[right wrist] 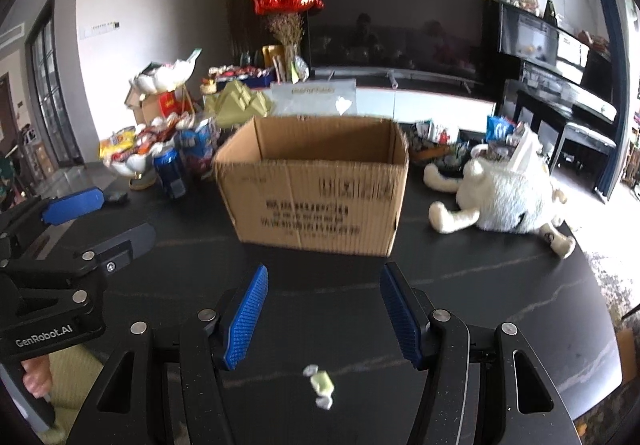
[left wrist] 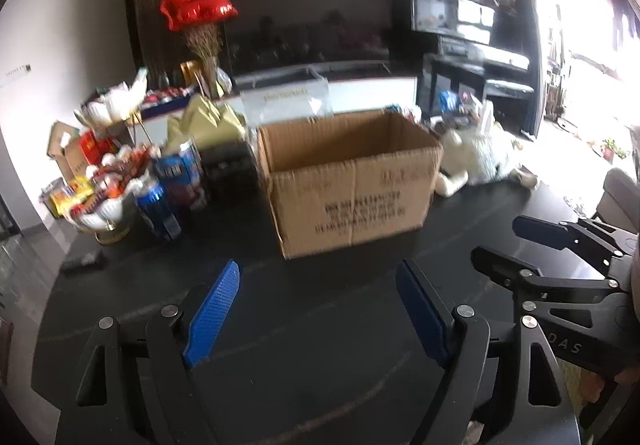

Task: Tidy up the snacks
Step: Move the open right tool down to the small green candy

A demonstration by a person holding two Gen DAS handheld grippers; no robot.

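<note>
You are holding the right hand-held gripper [right wrist: 322, 315] over the dark table [right wrist: 500, 285], jaws spread wide and gripping nothing. A small wrapped candy [right wrist: 321, 385], pale green with twisted ends, is lying on the table just below and between its fingers, close in toward the gripper body; its long axis is running roughly along the gripper's reach, tilted slightly. The open cardboard box [right wrist: 316, 201] is standing straight ahead, beyond the fingertips. Your left hand-held gripper [left wrist: 318, 311] is also hanging wide open and empty, off to the left; the candy is not showing in its view, so the right one is nearer. Cans and a heaped snack bowl [right wrist: 134, 157] are sitting far left of the box.
</note>
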